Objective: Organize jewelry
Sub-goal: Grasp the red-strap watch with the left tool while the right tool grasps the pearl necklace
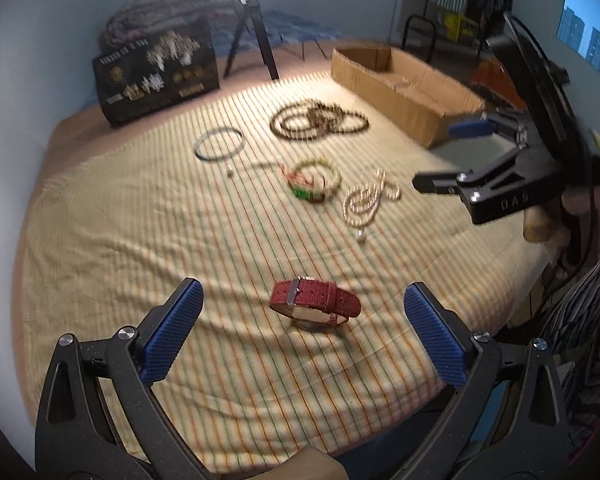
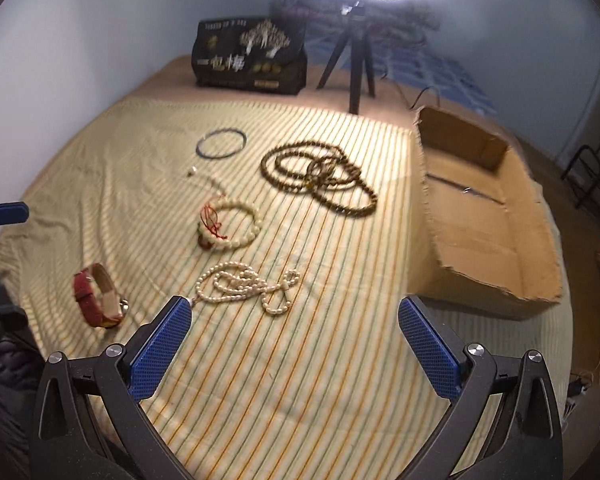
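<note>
A red-strapped watch (image 1: 314, 303) lies on the striped cloth just ahead of my open, empty left gripper (image 1: 302, 312); it also shows in the right wrist view (image 2: 99, 296). A white pearl necklace (image 2: 246, 285) lies just ahead of my open, empty right gripper (image 2: 296, 330). Farther off lie a cream bead bracelet with red cord (image 2: 230, 224), a long dark brown bead strand (image 2: 320, 178), a thin dark bangle (image 2: 221, 142) and a small pearl pendant (image 2: 192, 171). The right gripper (image 1: 456, 156) also shows open in the left wrist view, right of the pearls (image 1: 366, 200).
An open cardboard box (image 2: 496, 248) stands on the right of the cloth. A black printed box (image 2: 250, 58) and a ring-light tripod (image 2: 352, 60) stand at the back. The bed's edge runs along the near side (image 1: 480, 344).
</note>
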The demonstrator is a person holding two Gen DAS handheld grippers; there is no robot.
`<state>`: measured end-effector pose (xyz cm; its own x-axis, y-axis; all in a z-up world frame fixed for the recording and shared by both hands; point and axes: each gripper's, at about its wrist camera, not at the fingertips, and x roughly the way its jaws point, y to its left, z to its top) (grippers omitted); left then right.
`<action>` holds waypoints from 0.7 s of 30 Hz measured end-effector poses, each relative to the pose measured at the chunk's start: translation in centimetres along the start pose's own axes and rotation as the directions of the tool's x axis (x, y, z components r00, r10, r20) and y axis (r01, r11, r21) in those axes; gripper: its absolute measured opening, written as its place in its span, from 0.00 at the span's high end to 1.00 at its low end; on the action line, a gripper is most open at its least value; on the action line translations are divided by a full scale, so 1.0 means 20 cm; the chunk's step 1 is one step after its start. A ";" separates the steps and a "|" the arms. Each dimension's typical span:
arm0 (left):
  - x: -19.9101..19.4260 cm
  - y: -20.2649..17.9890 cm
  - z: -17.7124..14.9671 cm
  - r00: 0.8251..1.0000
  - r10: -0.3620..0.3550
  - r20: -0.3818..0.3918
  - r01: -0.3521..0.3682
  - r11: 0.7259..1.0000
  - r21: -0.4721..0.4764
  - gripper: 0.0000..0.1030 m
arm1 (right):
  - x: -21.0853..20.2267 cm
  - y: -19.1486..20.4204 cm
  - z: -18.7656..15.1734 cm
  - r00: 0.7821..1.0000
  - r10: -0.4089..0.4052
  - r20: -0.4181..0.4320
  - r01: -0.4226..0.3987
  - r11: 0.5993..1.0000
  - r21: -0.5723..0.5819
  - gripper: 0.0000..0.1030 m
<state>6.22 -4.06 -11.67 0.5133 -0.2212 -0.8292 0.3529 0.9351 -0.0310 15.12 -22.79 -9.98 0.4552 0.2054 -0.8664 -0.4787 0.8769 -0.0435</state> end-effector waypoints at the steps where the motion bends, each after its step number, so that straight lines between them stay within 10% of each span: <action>1: 0.04 0.01 0.00 1.000 -0.001 -0.018 0.001 1.000 -0.001 0.04 | 0.03 0.00 0.00 1.000 0.004 -0.017 -0.004 1.000 -0.001 0.00; 21: 0.25 0.03 0.01 0.994 -0.041 -0.100 0.039 0.999 -0.024 0.18 | 0.40 -0.02 0.04 0.981 0.044 -0.190 -0.023 0.993 0.112 0.04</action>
<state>9.14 -4.58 -15.78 0.4174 -0.2304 -0.8790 0.3539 0.9322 -0.0762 19.65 -21.18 -16.51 0.2829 0.1581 -0.9460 -0.4017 0.9152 0.0328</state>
